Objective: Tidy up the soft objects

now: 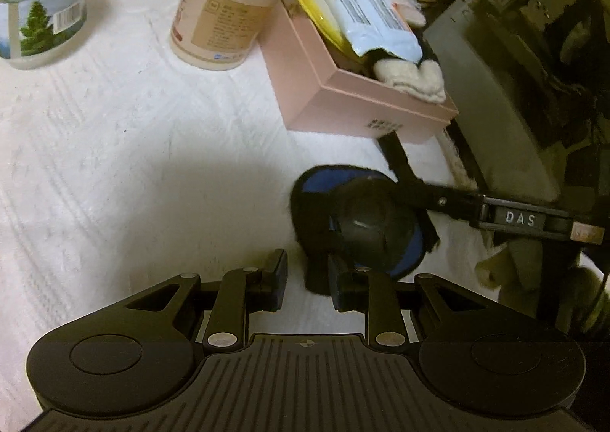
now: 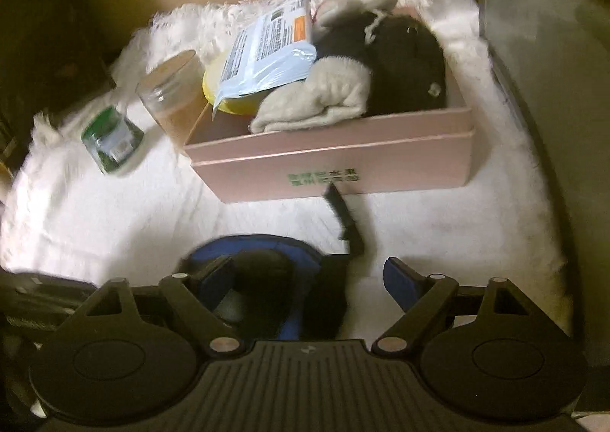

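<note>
At the lower centre, the left hand-held gripper (image 1: 307, 281) and the right hand-held gripper (image 2: 305, 281) are kept open and empty beside the black-and-blue pad (image 1: 362, 218), probably so it can be lifted into the pink box (image 1: 305, 77) behind, where socks (image 1: 411, 79) are gathered.

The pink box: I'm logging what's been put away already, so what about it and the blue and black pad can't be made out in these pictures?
- Pink box floor, both views: hidden under the wipes pack and pale sock.
- Green print on the box front, right wrist view: blurred, unreadable.
- Blue and black pad, right wrist view: near part hidden behind the right tool.
- Dark plush item: too dark to identify.
</note>
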The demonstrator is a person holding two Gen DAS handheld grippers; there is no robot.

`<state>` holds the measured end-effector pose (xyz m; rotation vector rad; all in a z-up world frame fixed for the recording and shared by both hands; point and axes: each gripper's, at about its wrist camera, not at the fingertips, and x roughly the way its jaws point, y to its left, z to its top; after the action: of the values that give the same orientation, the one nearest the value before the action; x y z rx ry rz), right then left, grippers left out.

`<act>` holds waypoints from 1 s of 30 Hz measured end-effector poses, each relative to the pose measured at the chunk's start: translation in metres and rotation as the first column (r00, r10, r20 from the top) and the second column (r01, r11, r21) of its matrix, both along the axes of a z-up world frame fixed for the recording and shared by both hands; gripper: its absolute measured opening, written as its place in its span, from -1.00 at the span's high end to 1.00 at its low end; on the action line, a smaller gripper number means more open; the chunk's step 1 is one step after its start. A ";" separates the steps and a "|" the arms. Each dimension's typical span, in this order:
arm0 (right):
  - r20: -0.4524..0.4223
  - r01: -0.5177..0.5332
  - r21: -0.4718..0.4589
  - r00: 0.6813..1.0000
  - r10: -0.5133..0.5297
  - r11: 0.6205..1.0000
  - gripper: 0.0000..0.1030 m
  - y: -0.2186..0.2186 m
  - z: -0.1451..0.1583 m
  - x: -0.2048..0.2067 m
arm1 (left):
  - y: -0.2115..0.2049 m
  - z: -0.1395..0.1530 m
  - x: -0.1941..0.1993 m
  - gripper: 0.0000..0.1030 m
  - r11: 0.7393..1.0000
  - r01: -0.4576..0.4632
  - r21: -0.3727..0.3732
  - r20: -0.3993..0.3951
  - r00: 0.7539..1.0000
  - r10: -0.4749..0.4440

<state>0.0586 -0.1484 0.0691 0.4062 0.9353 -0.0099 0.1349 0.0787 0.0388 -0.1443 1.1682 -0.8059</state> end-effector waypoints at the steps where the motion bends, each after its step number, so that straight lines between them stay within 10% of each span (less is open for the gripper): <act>1: -0.004 -0.010 0.061 1.000 0.011 0.998 -0.47 0.002 -0.002 0.002 | -0.001 -0.001 0.002 0.48 1.000 -0.008 -0.007 -0.005 1.000 0.008; 13: 0.143 -0.073 0.155 0.988 0.050 0.985 -0.13 0.027 0.056 -0.016 | 0.016 0.014 0.009 0.53 0.987 0.005 -0.160 -0.011 1.000 -0.007; 25: 0.381 -0.051 0.136 0.924 -0.004 0.989 -0.13 -0.004 0.145 0.036 | -0.035 0.085 0.061 0.57 0.966 -0.004 -0.258 0.236 0.969 0.068; 30: 0.350 0.108 0.037 0.930 -0.114 0.993 -0.13 -0.029 0.132 0.082 | -0.069 0.115 0.089 0.56 0.967 0.006 -0.254 0.354 0.931 0.087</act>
<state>0.1401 -0.1776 0.2009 0.4596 0.5577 -0.0315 0.2239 0.0101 0.1538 -0.2183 0.7087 -0.8988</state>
